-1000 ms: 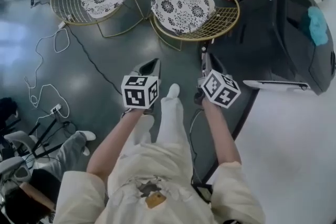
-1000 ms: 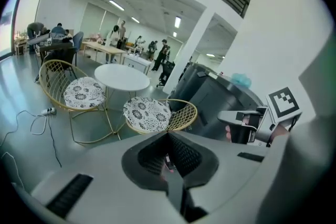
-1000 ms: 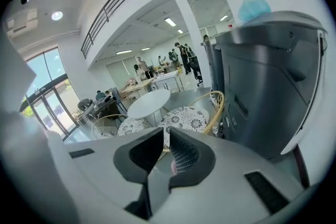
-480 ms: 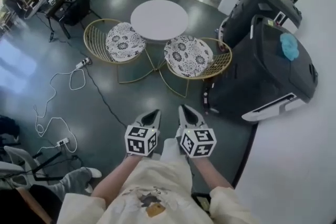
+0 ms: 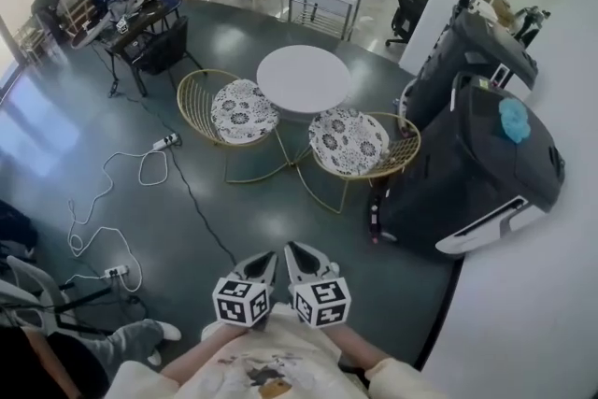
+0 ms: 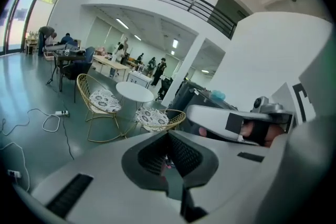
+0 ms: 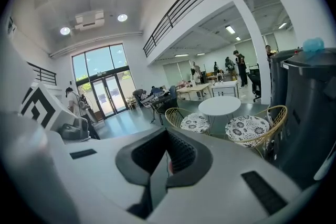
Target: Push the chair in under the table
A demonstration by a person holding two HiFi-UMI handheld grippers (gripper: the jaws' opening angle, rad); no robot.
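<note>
A round white table (image 5: 302,78) stands on the dark floor with two gold wire chairs at its near side. The left chair (image 5: 241,110) and the right chair (image 5: 348,141) both have patterned cushions. Both grippers are held side by side close to my body, well short of the chairs. My left gripper (image 5: 270,256) is shut and empty. The right gripper (image 5: 292,249) has just been closing with nothing between its jaws and is now shut. In the left gripper view the table (image 6: 134,92) and chairs lie far ahead; the right gripper view shows the table (image 7: 219,105) likewise.
A big black machine (image 5: 476,163) stands right of the right chair, against a white wall. White cables and a power strip (image 5: 164,142) trail over the floor at left. A seated person's leg (image 5: 131,336) is at bottom left. Desks with people are far behind.
Both grippers have drawn back towards my body and come together. The table and chairs now sit farther off and more of the room shows.
</note>
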